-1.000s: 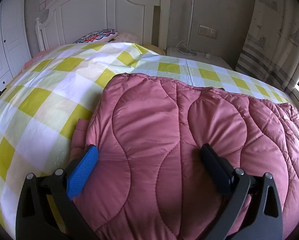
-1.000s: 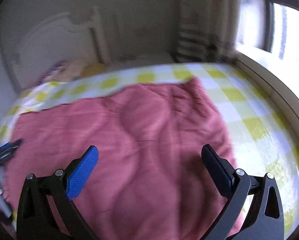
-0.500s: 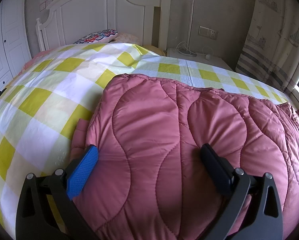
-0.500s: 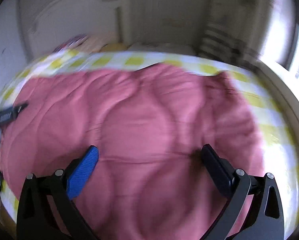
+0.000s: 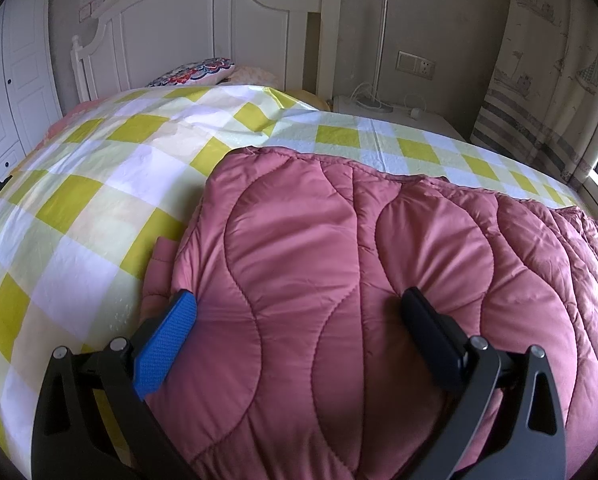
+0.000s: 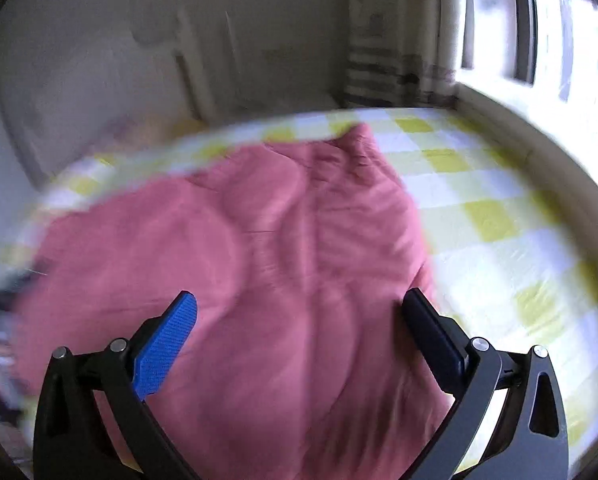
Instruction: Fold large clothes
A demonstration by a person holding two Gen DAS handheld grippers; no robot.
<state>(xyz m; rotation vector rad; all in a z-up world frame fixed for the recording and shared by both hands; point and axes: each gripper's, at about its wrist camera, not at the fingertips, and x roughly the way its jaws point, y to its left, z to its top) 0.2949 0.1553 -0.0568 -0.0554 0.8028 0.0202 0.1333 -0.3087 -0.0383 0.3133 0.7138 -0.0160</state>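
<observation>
Right wrist view is blurred: the right gripper, spread wide and empty, has been swung across the pink quilt; the left gripper, equally wide, has stayed put, so no fold has been started.

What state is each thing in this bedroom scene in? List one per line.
Pink quilted garment: folded over, lying on the bed.
Checked bedspread: spread out, slightly rumpled.
Left gripper: open, fingers resting on the garment.
Right gripper: open, holding nothing; view blurred.
Patterned pillow: lying by the headboard.
</observation>
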